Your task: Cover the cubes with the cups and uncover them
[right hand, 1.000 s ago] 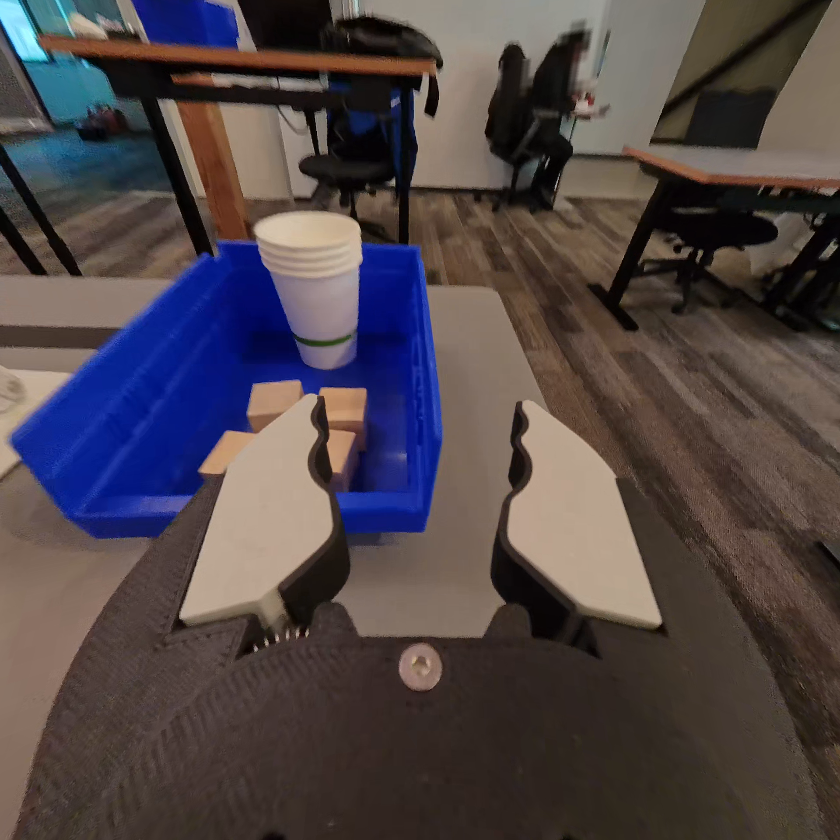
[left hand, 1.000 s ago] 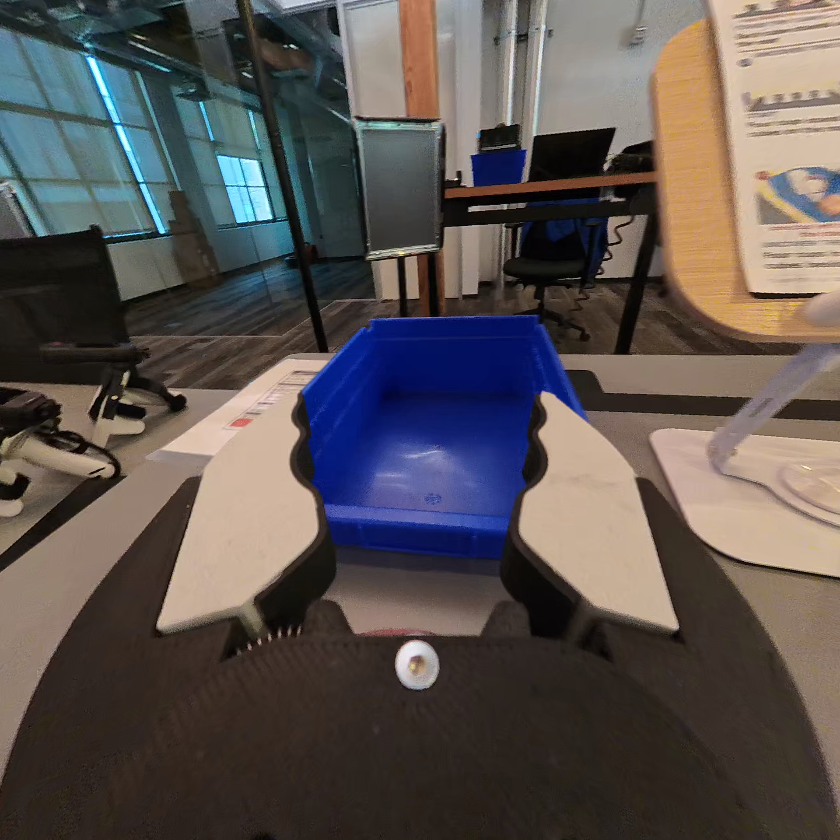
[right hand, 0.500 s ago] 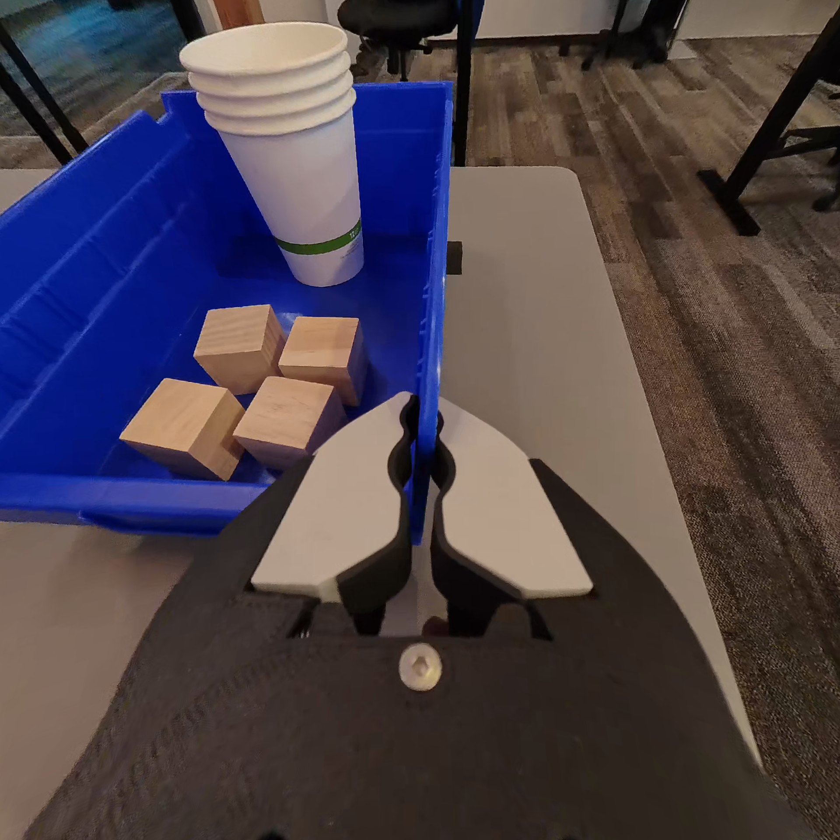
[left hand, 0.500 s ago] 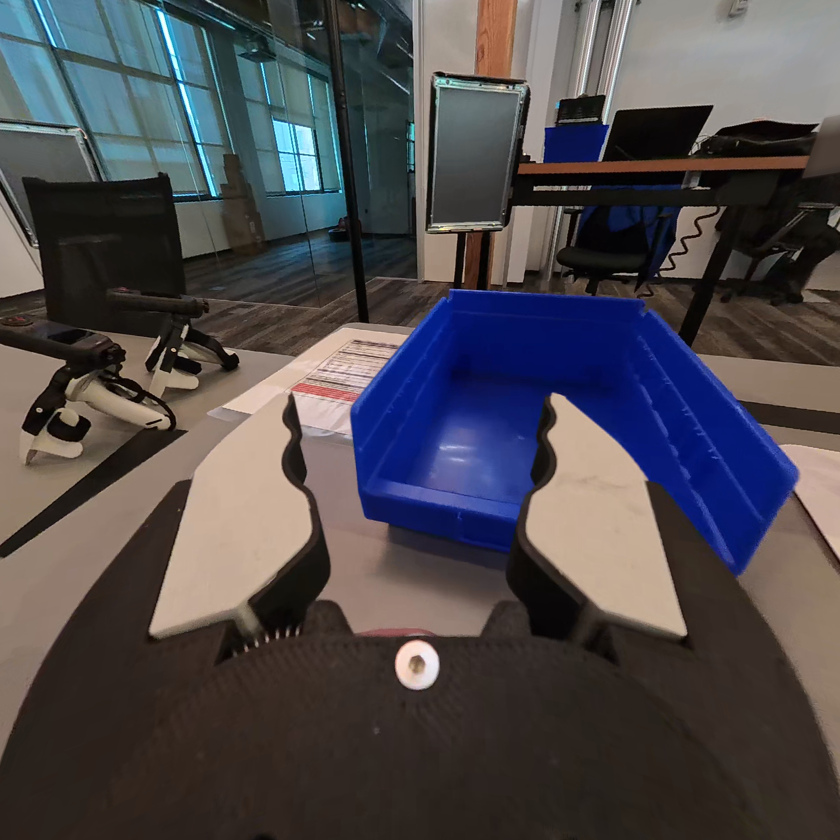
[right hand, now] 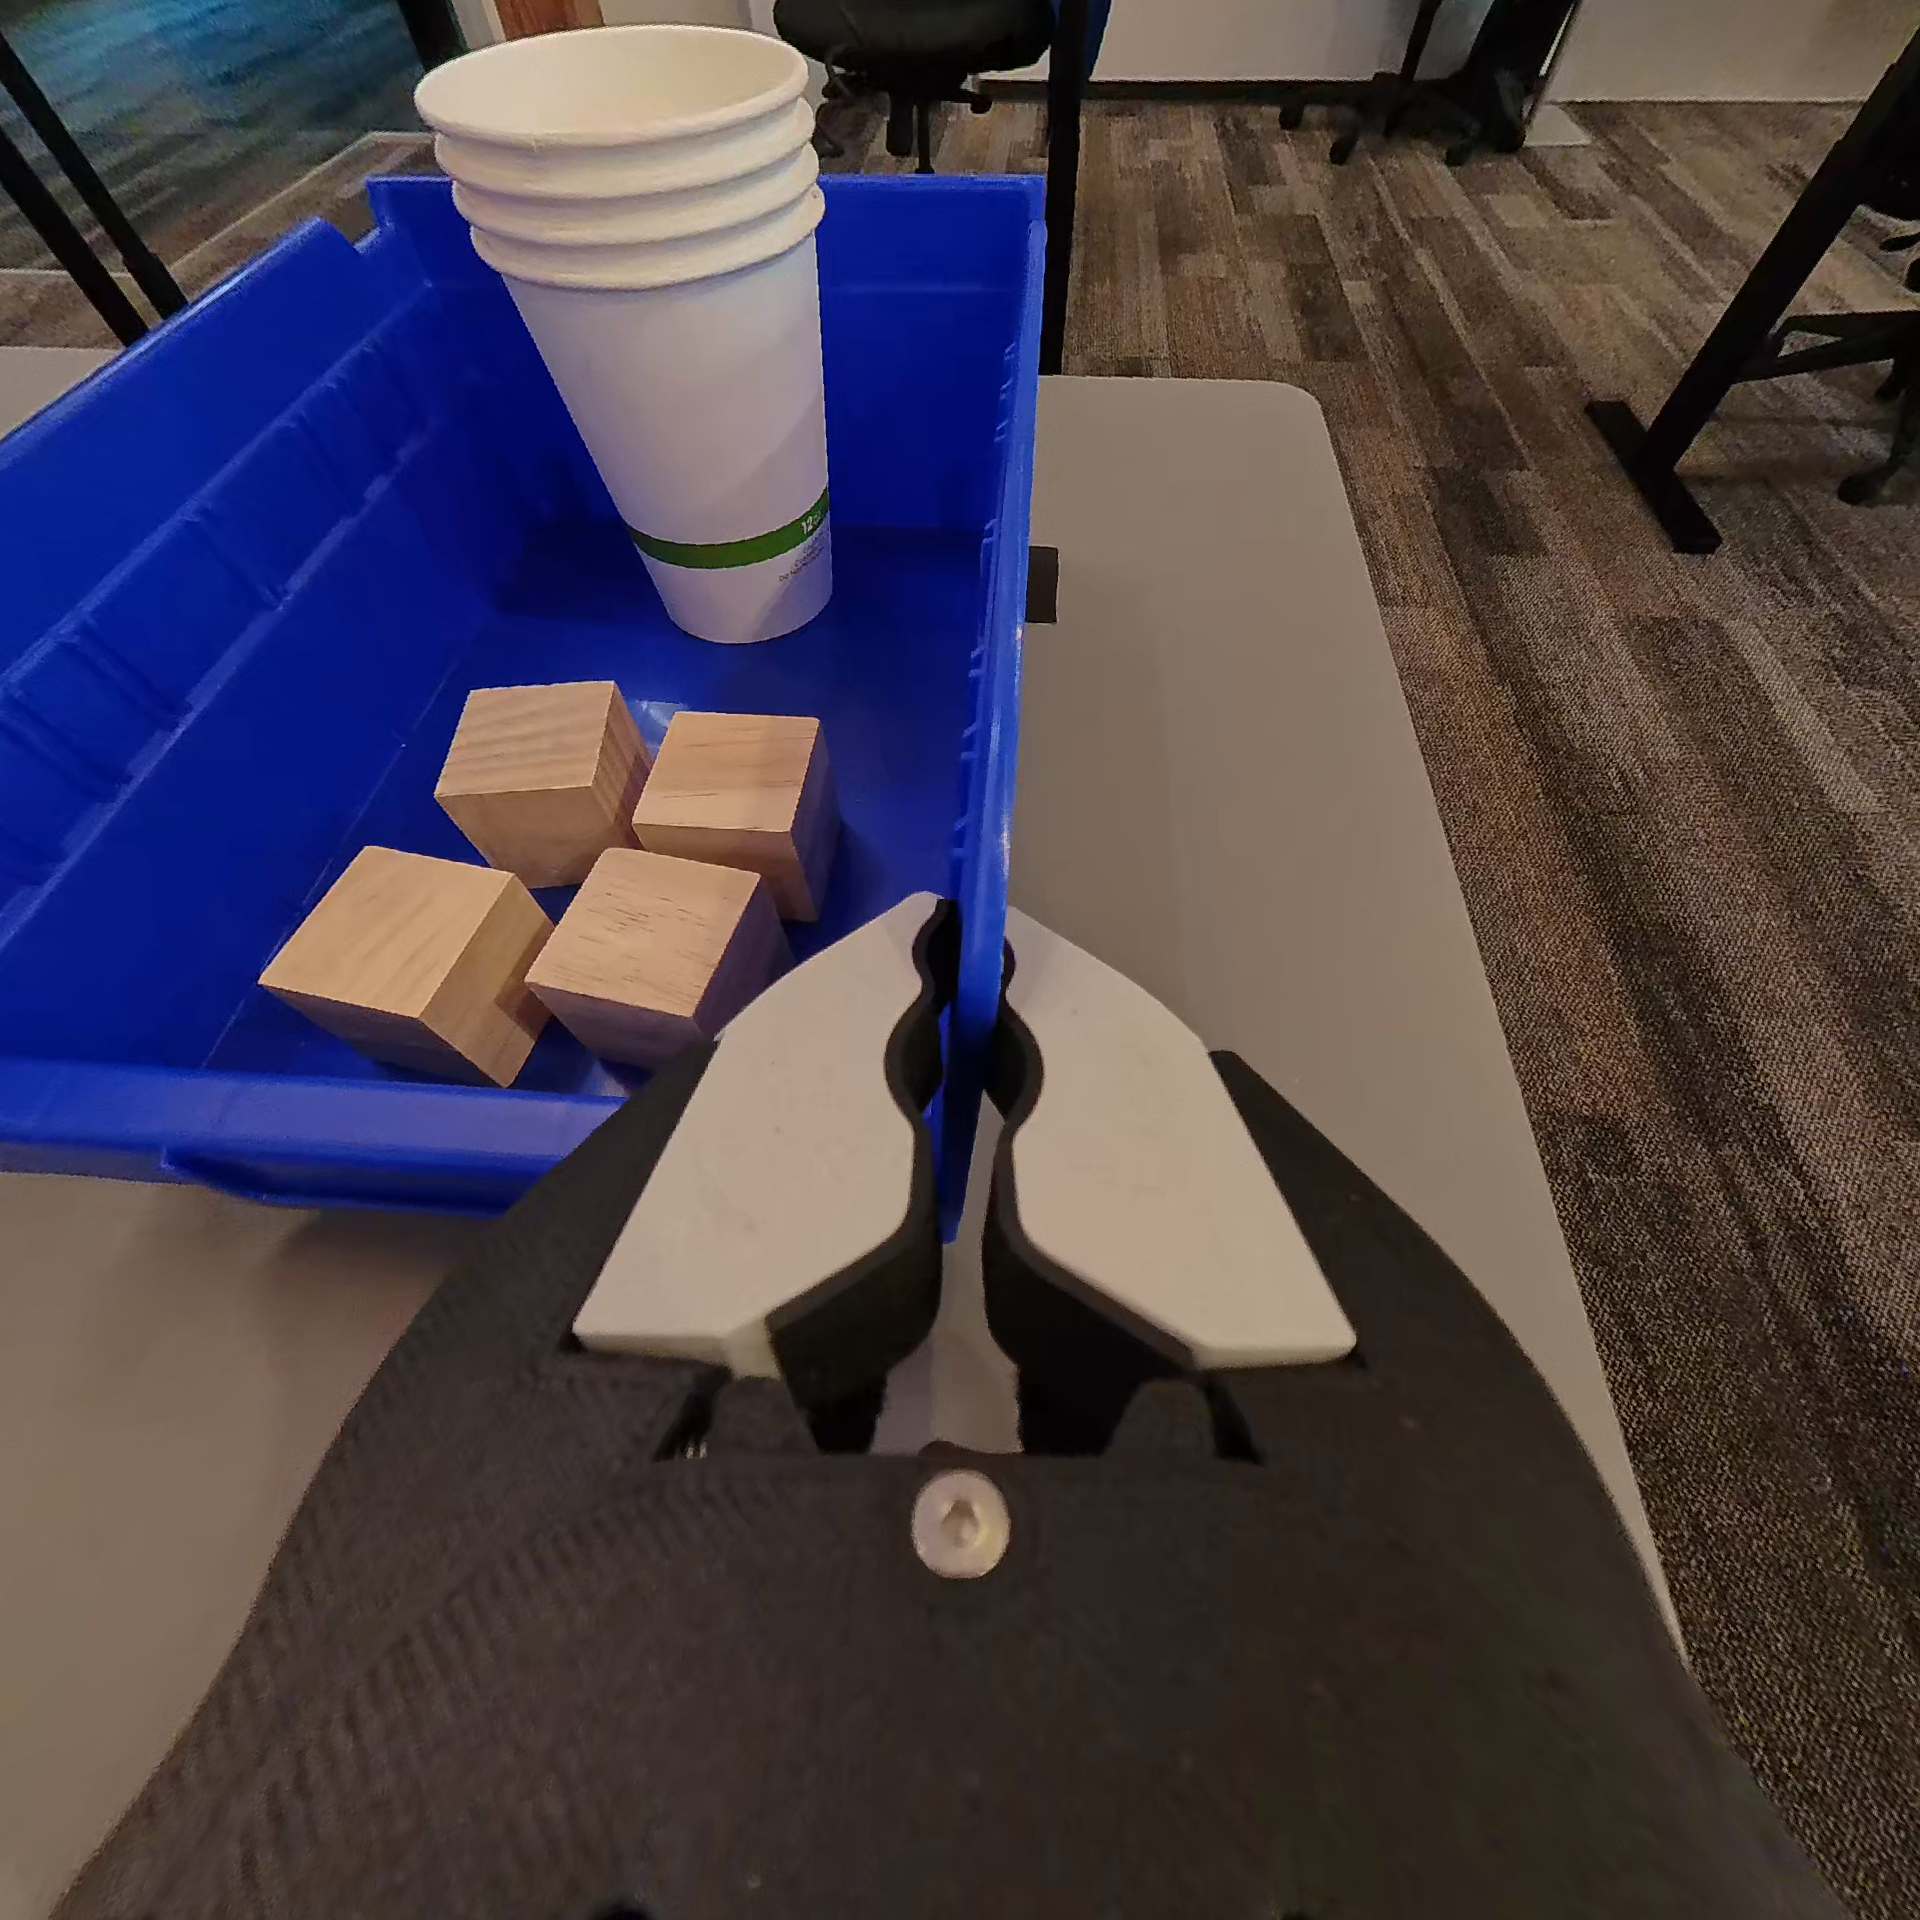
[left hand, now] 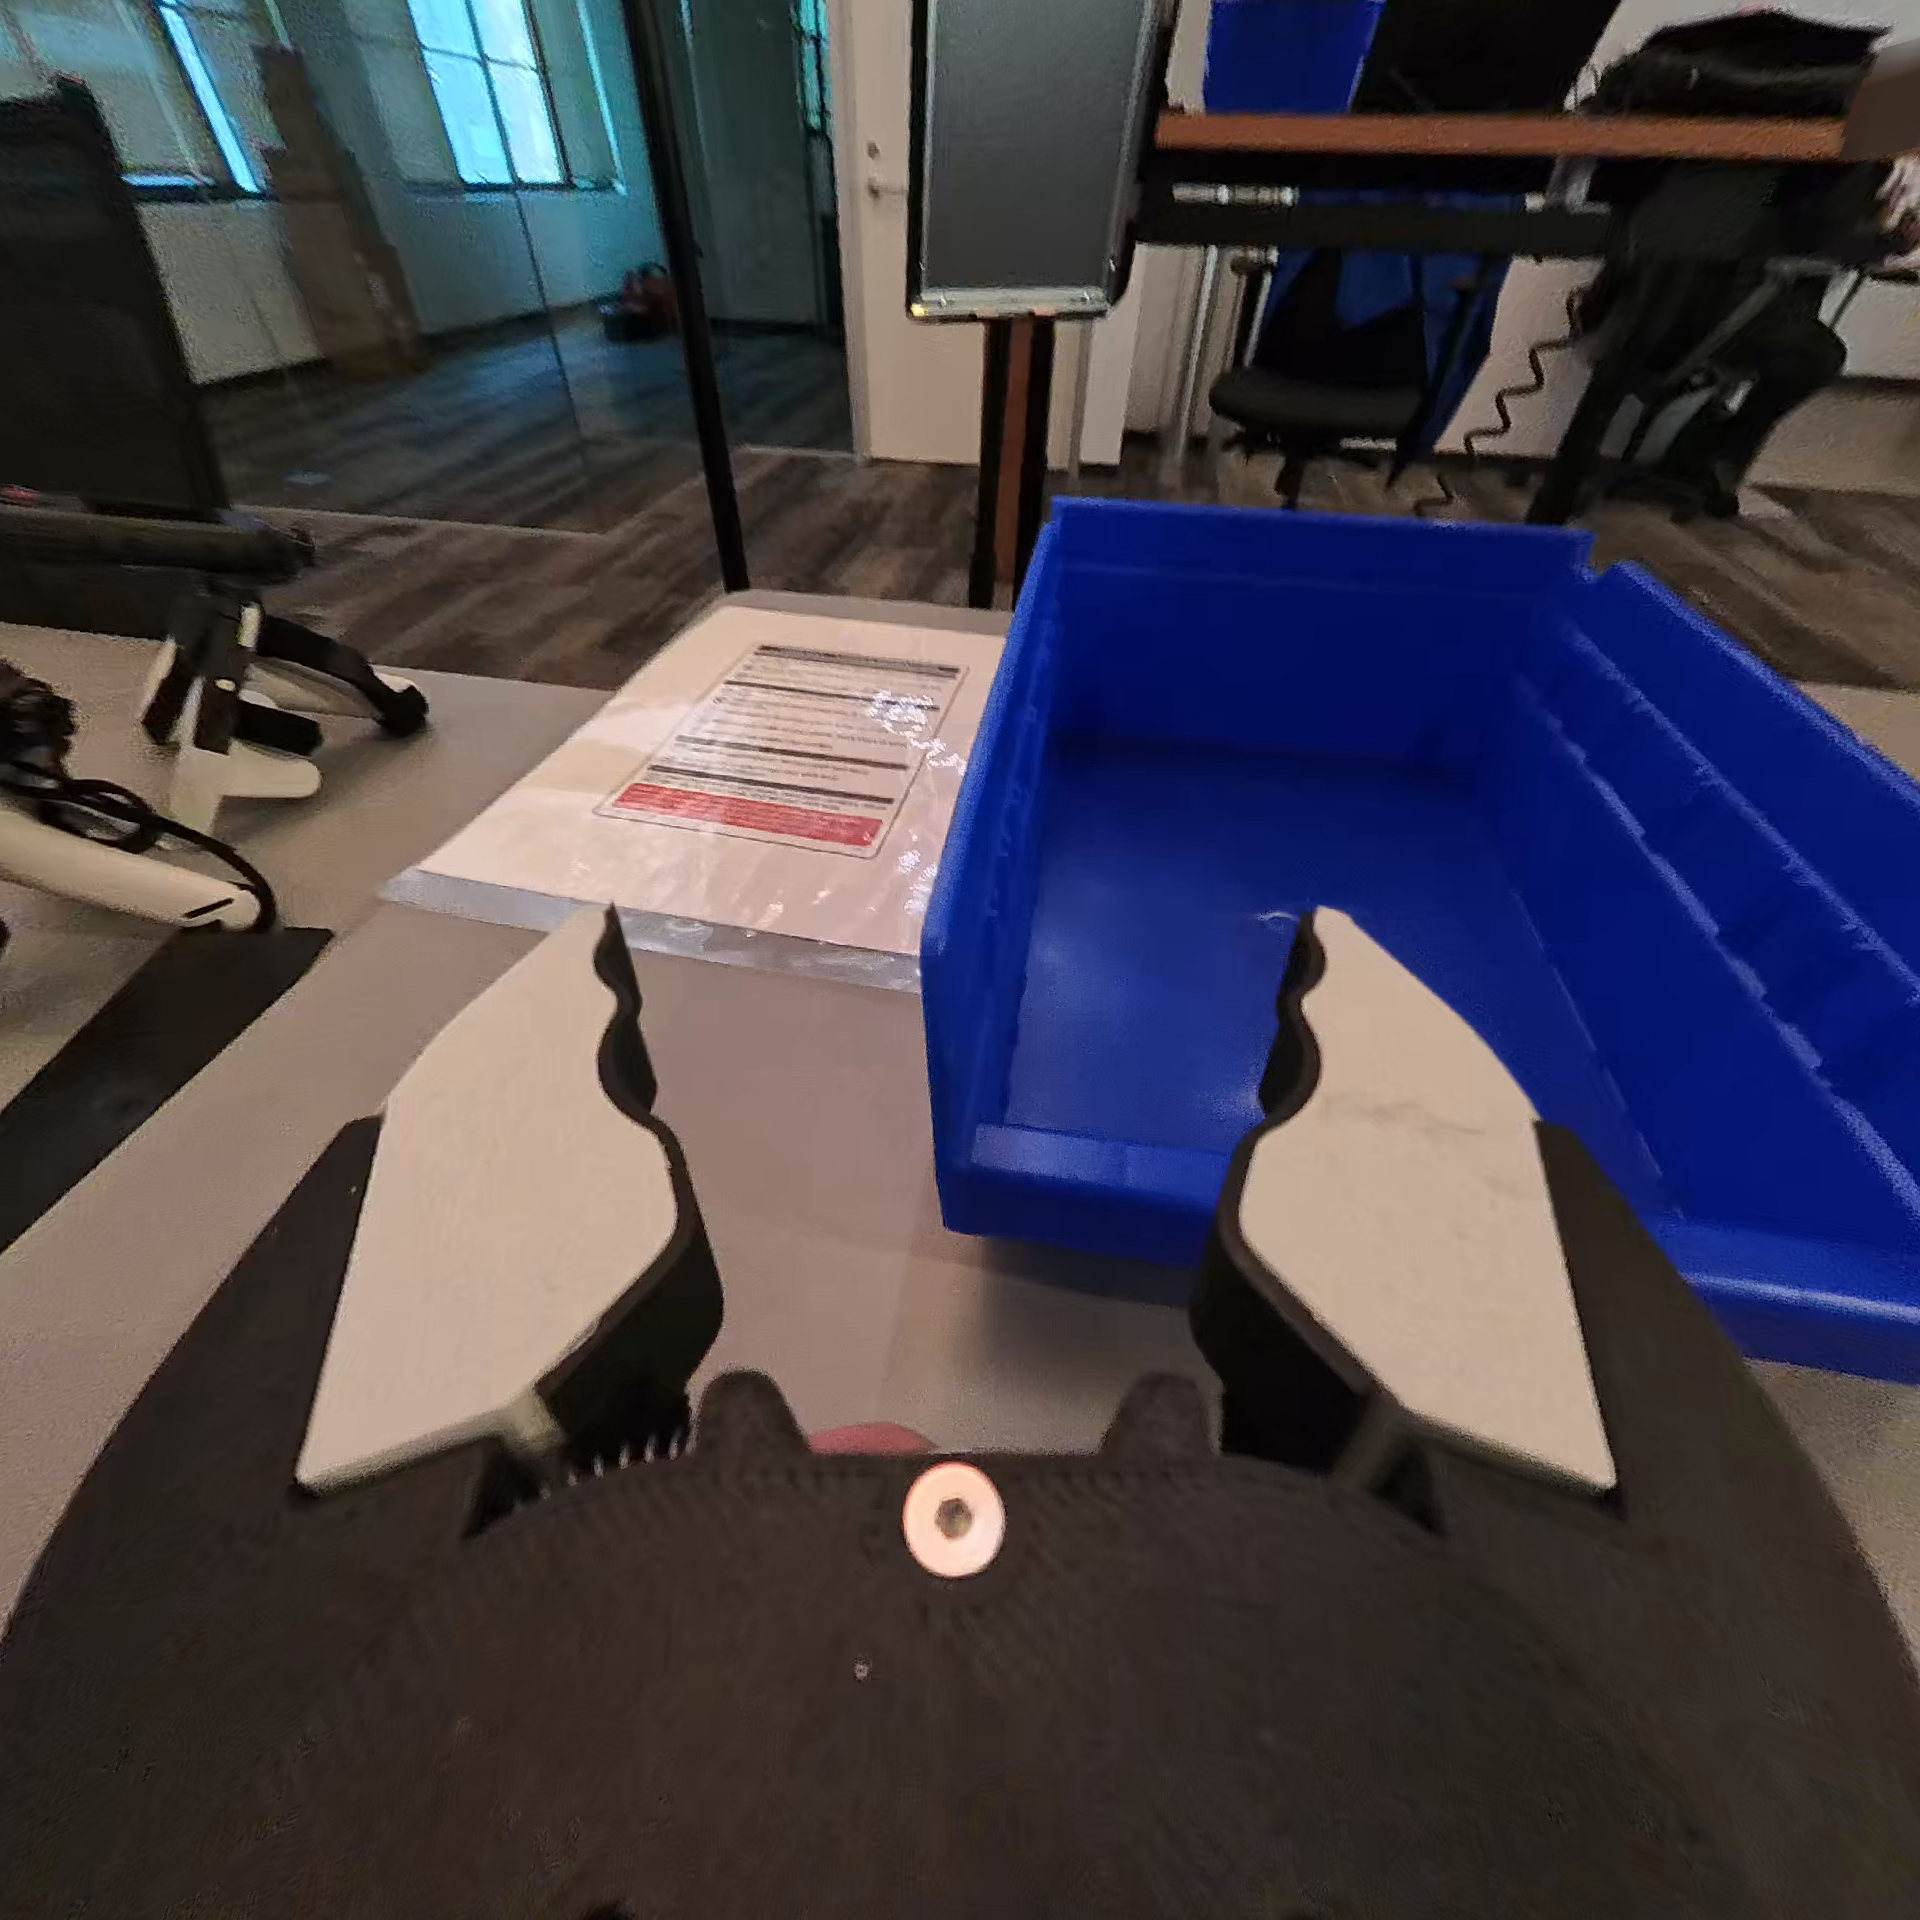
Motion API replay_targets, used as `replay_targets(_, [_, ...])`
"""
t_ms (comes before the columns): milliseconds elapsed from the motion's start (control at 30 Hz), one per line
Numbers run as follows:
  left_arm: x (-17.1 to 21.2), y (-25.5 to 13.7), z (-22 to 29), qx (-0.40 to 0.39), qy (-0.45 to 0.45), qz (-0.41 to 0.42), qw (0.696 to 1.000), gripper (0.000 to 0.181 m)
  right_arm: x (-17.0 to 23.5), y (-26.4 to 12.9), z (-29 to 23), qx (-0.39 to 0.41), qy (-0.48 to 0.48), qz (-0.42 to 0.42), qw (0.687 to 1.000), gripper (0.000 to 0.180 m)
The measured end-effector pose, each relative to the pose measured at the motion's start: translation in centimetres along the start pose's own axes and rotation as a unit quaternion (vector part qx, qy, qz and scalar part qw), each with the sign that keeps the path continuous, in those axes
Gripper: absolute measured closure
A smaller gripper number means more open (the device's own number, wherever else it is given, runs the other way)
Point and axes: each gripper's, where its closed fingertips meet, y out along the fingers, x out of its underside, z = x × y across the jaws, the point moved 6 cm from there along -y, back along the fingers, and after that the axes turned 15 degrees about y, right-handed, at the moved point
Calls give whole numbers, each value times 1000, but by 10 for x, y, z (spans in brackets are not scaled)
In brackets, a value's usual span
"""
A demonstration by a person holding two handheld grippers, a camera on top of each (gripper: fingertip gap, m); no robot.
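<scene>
In the right wrist view a blue bin (right hand: 208, 540) holds a stack of white paper cups (right hand: 665, 312) standing upright at its far end and several wooden cubes (right hand: 540, 779) clustered near its front right corner. My right gripper (right hand: 971, 925) is shut on the bin's right wall near the front corner. In the left wrist view a second blue bin (left hand: 1714, 935), empty, sits on the grey table. My left gripper (left hand: 956, 925) is open and empty; its right finger overlaps the bin's front left part, its left finger is over bare table.
A laminated sheet (left hand: 769, 769) lies left of the empty bin. Black and white tripod stands (left hand: 208, 686) stand at the far left. The table's right edge (right hand: 1455, 831) runs close to the bin with cubes, floor beyond. Desks and chairs stand behind.
My right gripper closed on the bin's right wall and stays there, a little nearer now. My left gripper swung left, so the empty bin now sits to the right of centre.
</scene>
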Motion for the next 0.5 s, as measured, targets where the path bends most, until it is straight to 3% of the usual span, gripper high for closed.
replay_targets(167, [12, 25, 0, 39, 16, -45, 998, 88, 0, 0, -1, 1, -2, 0, 1000, 176])
replay_targets(400, [14, 43, 1, 118, -18, -64, 991, 172, 0, 0, -1, 3, -4, -1, 1000, 176])
replay_targets(500, [16, 44, -1, 131, -26, -61, 989, 176, 0, 0, -1, 4, -5, -2, 1000, 176])
